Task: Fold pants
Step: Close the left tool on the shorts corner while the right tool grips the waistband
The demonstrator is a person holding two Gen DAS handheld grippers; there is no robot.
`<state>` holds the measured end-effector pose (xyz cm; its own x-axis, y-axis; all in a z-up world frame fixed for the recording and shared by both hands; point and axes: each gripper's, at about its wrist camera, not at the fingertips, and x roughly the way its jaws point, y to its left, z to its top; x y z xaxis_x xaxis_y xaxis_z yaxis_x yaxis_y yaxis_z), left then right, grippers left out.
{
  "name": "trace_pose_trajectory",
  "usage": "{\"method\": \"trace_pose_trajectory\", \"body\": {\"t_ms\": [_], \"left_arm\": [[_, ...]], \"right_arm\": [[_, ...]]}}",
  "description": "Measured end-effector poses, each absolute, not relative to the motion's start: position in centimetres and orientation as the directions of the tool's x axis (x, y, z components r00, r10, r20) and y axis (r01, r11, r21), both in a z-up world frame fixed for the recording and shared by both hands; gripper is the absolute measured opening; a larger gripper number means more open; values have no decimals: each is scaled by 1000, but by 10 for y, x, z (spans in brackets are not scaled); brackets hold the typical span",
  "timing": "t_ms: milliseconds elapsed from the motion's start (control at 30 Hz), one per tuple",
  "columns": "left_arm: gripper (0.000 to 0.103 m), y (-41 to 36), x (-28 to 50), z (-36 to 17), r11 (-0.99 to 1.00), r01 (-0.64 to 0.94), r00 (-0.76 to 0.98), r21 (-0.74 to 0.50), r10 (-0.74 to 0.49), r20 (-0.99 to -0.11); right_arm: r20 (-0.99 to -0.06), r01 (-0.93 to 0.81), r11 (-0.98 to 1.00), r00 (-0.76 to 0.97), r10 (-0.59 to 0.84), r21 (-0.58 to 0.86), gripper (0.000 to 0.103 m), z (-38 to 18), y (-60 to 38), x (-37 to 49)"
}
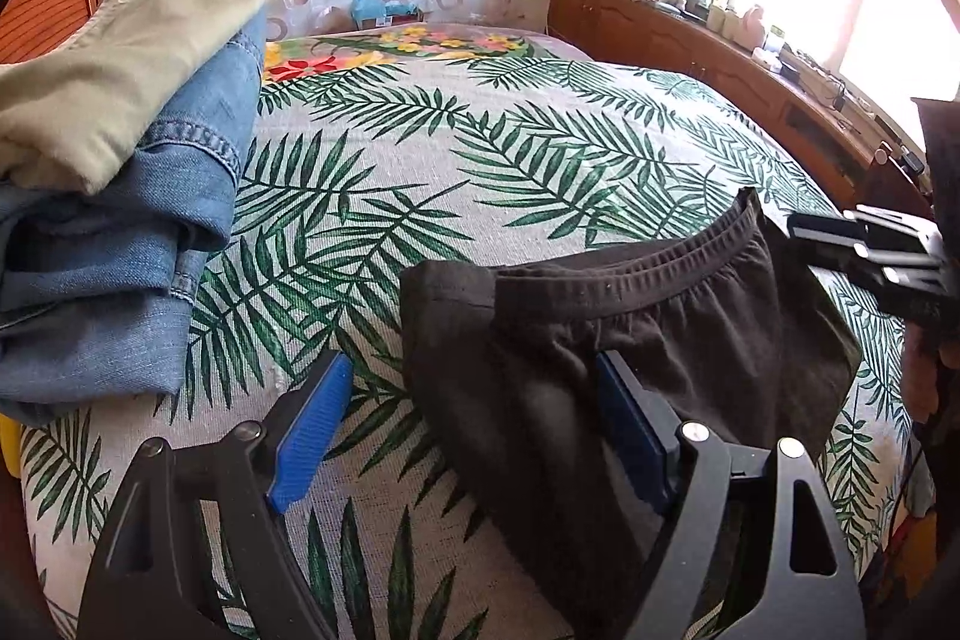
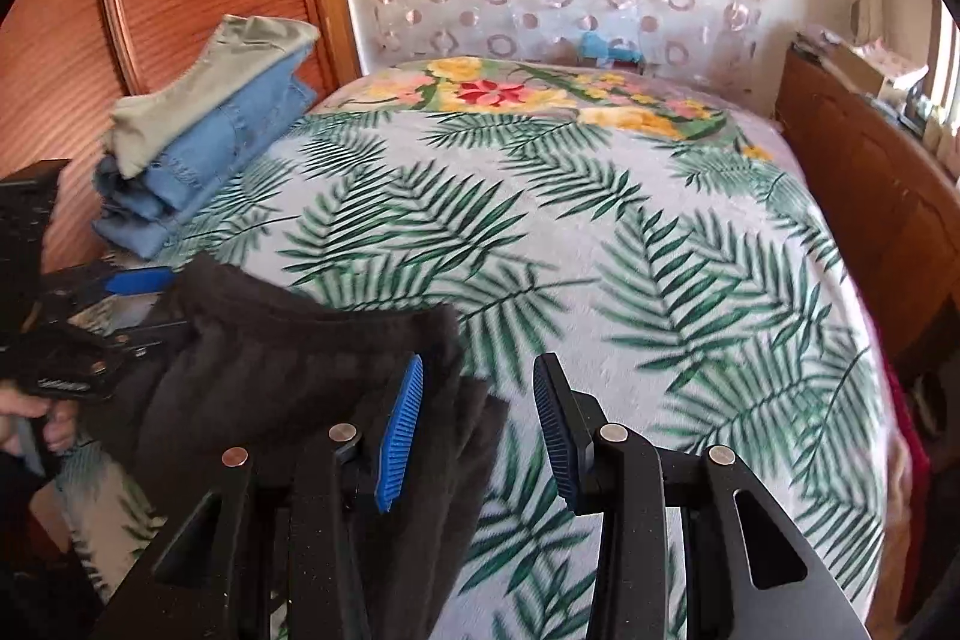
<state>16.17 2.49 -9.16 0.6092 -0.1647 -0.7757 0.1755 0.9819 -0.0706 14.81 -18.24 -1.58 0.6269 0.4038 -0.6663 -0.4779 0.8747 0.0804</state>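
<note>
On the palm-print bedspread [image 1: 420, 172] lie folded black pants [image 1: 630, 334] (waistband showing), both grippers' fingers spread.

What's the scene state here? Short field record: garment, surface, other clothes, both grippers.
garment: black pants, folded, elastic waistband showing
surface: bed with palm-leaf cover
other clothes: folded stack, beige pants on top of jeans, at the bed's left edge
left gripper: open, one finger over the black pants' near edge, not clamped
right gripper: open, beside the black pants' right edge, nothing between the pads
</note>
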Motion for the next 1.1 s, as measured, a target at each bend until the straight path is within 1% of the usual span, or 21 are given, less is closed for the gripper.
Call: {"method": "trace_pose_trajectory", "body": {"t_ms": [33, 67, 233, 467, 500, 533, 633, 667, 733, 800, 867, 900, 933, 1100], "left_arm": [[82, 25, 162, -92, 982, 175, 609, -72, -165, -775], [82, 25, 162, -92, 982, 175, 609, -72, -166, -775], [83, 22, 163, -93, 983, 176, 608, -58, -155, -779], [83, 23, 163, -92, 982, 176, 607, -62, -158, -778], [79, 23, 163, -92, 982, 179, 608, -66, -163, -777], [69, 23, 162, -91, 978, 194, 609, -77, -182, -772], [52, 19, 160, -90, 969, 228, 604, -97, -219, -766], [49, 18, 160, -90, 966, 235, 601, -105, -229, -766], [38, 18, 161, -88, 962, 239, 591, -134, -253, -766], [31, 18, 161, -86, 955, 248, 581, -162, -280, -764], [23, 19, 160, -83, 953, 247, 580, -175, -290, -761], [20, 19, 158, -80, 950, 251, 582, -187, -302, -755], [19, 21, 156, -78, 948, 254, 587, -194, -310, -748], [16, 18, 138, -62, 944, 267, 632, -192, -322, -705]], "right_arm": [[-667, -499, 862, 613, 423, 88, 40, -18, -181, 145], [-671, -500, 862, 613, 417, 79, 43, -21, -180, 143], [-703, -496, 865, 590, 398, 74, 51, -29, -177, 142], [-708, -469, 881, 602, 370, 61, 53, -31, -169, 148], [-706, -470, 881, 604, 370, 59, 53, -31, -168, 148], [-703, -476, 877, 603, 376, 60, 53, -31, -168, 148], [-700, -494, 869, 605, 379, 43, 52, -34, -164, 148], [-700, -498, 866, 603, 382, 44, 48, -34, -163, 148], [-699, -508, 860, 596, 395, 53, 43, -34, -163, 147], [-696, -517, 854, 590, 409, 63, 37, -35, -163, 147], [-694, -532, 843, 578, 429, 78, 24, -35, -163, 147], [-694, -535, 841, 579, 429, 74, 21, -35, -162, 148], [-693, -543, 837, 575, 434, 73, 14, -34, -161, 147], [-670, -549, 833, 593, 447, 70, 10, -30, -161, 138]]}}
